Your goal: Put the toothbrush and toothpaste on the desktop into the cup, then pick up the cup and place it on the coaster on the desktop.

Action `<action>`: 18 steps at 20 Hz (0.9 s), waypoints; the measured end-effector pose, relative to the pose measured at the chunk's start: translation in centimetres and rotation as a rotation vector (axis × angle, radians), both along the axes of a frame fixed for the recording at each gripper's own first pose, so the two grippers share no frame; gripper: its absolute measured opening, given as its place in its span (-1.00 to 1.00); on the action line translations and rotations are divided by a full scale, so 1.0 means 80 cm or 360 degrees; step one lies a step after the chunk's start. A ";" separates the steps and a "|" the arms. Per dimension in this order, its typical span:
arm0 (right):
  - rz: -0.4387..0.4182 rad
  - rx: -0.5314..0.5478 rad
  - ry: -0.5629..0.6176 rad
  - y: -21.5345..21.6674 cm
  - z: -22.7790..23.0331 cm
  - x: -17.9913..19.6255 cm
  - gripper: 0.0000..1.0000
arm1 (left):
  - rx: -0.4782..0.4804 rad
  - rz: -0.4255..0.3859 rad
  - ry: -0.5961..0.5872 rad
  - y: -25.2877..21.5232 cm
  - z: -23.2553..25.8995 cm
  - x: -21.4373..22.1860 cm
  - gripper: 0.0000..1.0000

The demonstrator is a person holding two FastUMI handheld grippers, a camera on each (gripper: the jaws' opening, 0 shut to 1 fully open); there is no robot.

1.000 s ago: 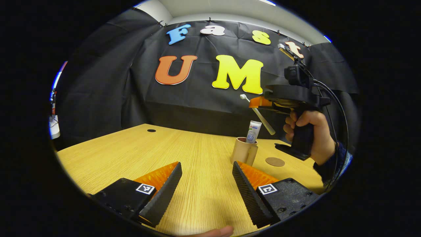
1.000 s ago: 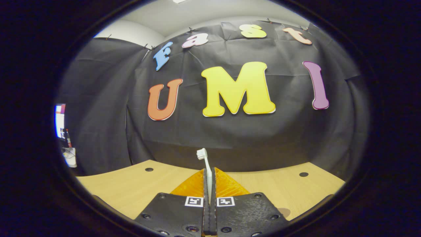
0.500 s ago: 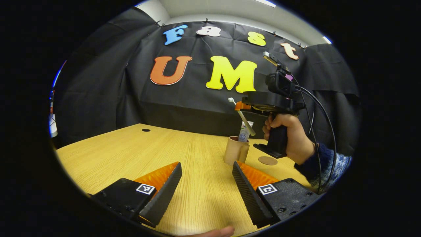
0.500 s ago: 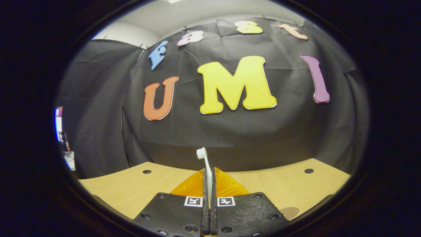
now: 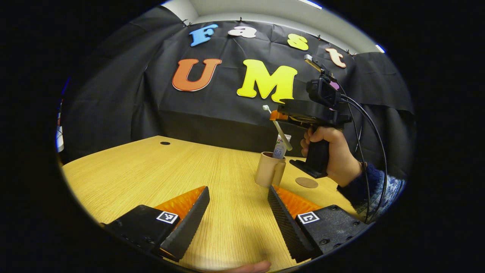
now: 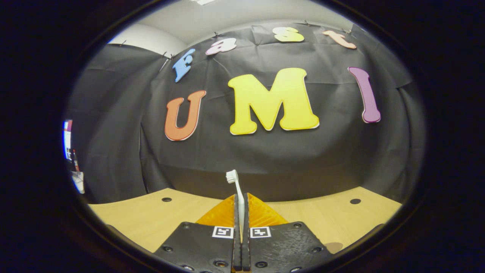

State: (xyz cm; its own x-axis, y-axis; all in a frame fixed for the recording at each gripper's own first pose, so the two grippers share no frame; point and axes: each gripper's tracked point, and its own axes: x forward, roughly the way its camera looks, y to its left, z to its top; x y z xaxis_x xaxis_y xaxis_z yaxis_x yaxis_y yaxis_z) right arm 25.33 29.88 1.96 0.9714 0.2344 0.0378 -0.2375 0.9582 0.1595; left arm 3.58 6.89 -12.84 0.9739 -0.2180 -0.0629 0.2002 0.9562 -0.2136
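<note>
A tan cup (image 5: 269, 172) stands on the wooden desk (image 5: 159, 178), with a toothpaste tube (image 5: 280, 147) sticking up out of it. Just above the cup a hand holds my right gripper (image 5: 276, 114), shut on a white toothbrush (image 5: 278, 129) that slants down over the cup's mouth. In the right gripper view the toothbrush (image 6: 235, 189) rises, bristles up, from between the closed fingers of my right gripper (image 6: 241, 212). A round brown coaster (image 5: 306, 182) lies on the desk right of the cup. My left gripper (image 5: 238, 203) hovers open near the desk's front, holding nothing.
The hand (image 5: 333, 155) and patterned sleeve (image 5: 373, 187) holding the right gripper reach in from the right, trailing a black cable (image 5: 373, 132). Small dark holes (image 5: 165, 143) mark the desk near its back edge. A fingertip (image 5: 250, 267) shows at the bottom.
The right gripper with the toothbrush has moved left from beside the cup to above it, and the brush's lower end now hangs over the cup's mouth. The left gripper stays open.
</note>
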 end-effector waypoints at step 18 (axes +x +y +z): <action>0.0048 0.0089 0.0028 -0.020 0.004 -0.018 -0.43 | 0.0020 -0.0007 0.0021 -0.007 -0.002 -0.001 0.96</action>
